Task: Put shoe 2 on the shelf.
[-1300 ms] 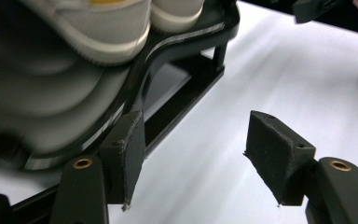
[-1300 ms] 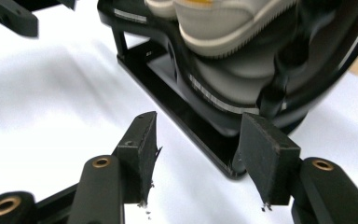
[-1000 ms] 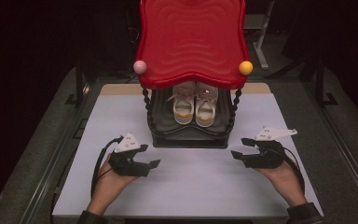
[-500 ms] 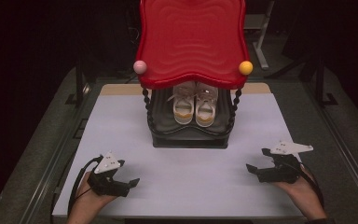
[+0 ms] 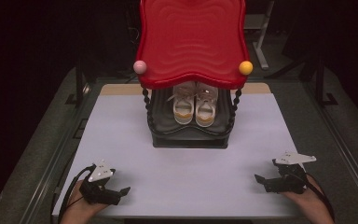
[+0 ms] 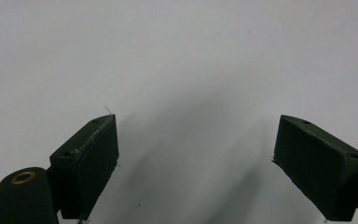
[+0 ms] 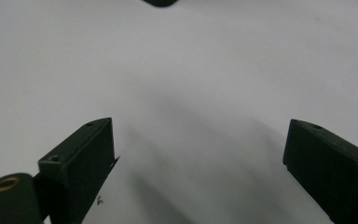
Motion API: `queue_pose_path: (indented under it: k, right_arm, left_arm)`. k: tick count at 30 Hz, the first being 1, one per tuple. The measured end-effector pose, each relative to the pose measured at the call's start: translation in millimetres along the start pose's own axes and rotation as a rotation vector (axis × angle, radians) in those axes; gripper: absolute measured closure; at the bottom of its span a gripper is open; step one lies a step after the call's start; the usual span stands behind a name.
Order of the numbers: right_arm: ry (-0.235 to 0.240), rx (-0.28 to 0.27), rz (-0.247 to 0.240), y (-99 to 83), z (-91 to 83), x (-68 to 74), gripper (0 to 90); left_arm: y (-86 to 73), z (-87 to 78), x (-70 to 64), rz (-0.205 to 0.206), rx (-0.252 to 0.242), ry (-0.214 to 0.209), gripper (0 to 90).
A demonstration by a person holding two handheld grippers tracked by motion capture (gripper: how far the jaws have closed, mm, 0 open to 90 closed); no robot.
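Two claws rest at the near edge of the table (image 5: 135,140), the left claw (image 5: 121,192) and the right claw (image 5: 260,179), both released and empty; farther, a pair of shoes (image 5: 195,103) stands on a black rack (image 5: 189,135) under a red tray (image 5: 192,39)

Pair of white sneakers (image 5: 195,105) side by side on black lower shelf (image 5: 189,129) of red-topped rack (image 5: 192,42), standing at far middle of white tabletop (image 5: 186,168).

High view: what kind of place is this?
Likely a data-recording bench, not a home: a white table in a dark room, a red-topped shoe rack with one pair of shoes, hand-held grippers.
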State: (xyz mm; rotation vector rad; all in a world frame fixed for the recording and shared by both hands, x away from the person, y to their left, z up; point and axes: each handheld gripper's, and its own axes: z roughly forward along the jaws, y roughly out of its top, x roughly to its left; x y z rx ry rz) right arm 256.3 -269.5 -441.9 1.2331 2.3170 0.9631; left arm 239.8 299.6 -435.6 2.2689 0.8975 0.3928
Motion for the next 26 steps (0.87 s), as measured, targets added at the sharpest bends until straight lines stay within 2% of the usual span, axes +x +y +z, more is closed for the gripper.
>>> queue_pose_path:
  k: [3,6,9,15,26]
  right_arm:
    - [-0.011,0.029,-0.009,-3.7,4.8,-0.3,2.5]
    - [-0.012,0.059,-0.02,-6.7,9.8,-0.1,1.3]
    - [-0.007,0.053,-0.011,-7.6,10.3,-1.1,1.2]
    - [0.005,0.023,0.001,-12.4,10.7,-2.8,0.8]
    - [0.004,0.021,0.0,-12.7,10.9,-2.6,0.8]
  left_arm:
    - [-4.2,2.7,2.6,0.003,0.013,0.001,13.0]
    - [-6.8,4.3,4.3,-0.002,0.017,0.002,13.0]
    - [-9.5,5.2,6.1,-0.018,0.0,-0.009,12.9]
    - [-16.2,5.8,7.5,-0.01,-0.052,-0.02,12.8]
    - [-17.3,5.9,7.5,-0.008,-0.058,-0.022,12.9]
